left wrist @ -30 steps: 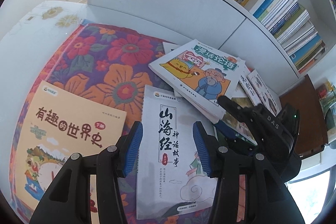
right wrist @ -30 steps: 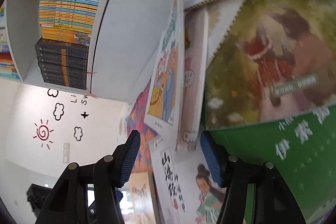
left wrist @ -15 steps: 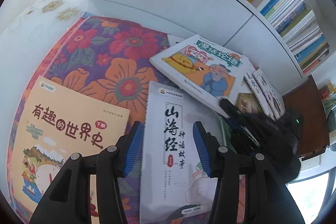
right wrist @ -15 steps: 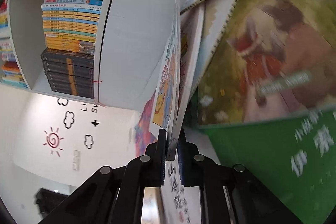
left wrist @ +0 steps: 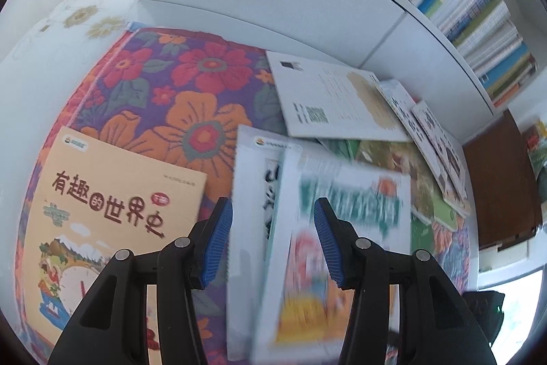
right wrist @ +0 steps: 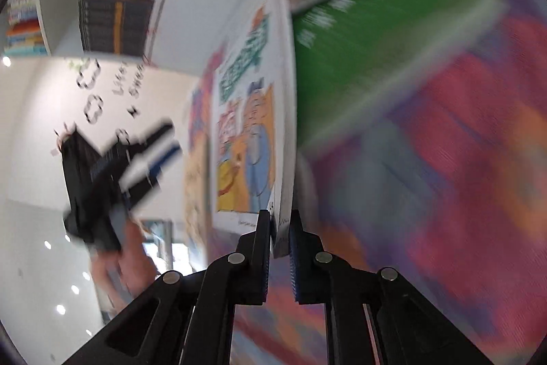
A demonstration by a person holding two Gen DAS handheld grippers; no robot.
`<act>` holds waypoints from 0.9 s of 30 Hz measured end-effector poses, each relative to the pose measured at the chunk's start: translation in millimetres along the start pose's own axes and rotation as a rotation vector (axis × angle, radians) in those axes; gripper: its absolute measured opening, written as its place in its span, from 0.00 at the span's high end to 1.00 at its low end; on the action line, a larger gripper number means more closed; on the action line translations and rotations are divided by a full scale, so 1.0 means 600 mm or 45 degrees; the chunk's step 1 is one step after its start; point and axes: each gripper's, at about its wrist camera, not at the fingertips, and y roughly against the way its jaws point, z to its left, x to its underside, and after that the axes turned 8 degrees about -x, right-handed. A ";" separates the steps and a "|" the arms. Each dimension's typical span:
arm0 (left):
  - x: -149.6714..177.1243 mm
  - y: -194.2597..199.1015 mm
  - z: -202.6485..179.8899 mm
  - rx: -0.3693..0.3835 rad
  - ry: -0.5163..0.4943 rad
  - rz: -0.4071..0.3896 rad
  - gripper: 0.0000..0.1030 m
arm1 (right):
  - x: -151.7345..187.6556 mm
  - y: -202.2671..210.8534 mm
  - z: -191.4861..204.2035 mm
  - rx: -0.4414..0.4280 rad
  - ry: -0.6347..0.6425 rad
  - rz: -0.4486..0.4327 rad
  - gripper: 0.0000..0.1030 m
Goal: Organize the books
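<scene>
Cartoon book: the cartoon-cover book [right wrist: 251,139] is pinched by its lower edge and stands on edge up the middle of the right wrist view; in the left wrist view it lies blurred across the lower centre [left wrist: 342,228], over the white book.
What changed: a second ago it lay on top of the pile at centre right of the left view; now it is off the pile and in transit, smeared by motion.
Uncovered: a white back cover with a barcode [left wrist: 328,101] now shows at upper centre right, where the cartoon book had been.
Right gripper: the right gripper [right wrist: 280,230], open a second ago, has clamped tight on the book's thin edge.
Left gripper: the left gripper [left wrist: 270,238] has jaws partly apart with nothing between the pads; it hovers over the white book [left wrist: 253,194].
Beside it: the orange history book [left wrist: 112,204] lies flat at lower left on the floral cloth [left wrist: 191,91].
Remaining pile: the green book [right wrist: 359,50] and others lie loose at right.
Shelves: the bookshelf [left wrist: 478,9] fills the upper right, well apart.
Meaning: one book is picked; placing it looks like the step in hand, with most of the sorting left.
</scene>
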 end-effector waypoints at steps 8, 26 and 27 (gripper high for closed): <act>0.125 0.025 -0.032 0.066 -0.154 0.074 0.54 | 0.087 0.107 0.011 0.394 0.318 0.154 0.81; 0.249 -0.001 -0.036 0.306 -0.188 0.279 0.56 | -0.075 0.028 -0.061 -0.120 0.238 0.501 0.88; 0.248 -0.004 -0.036 0.320 -0.179 0.280 0.56 | -0.076 0.022 -0.055 -0.111 0.265 0.513 0.87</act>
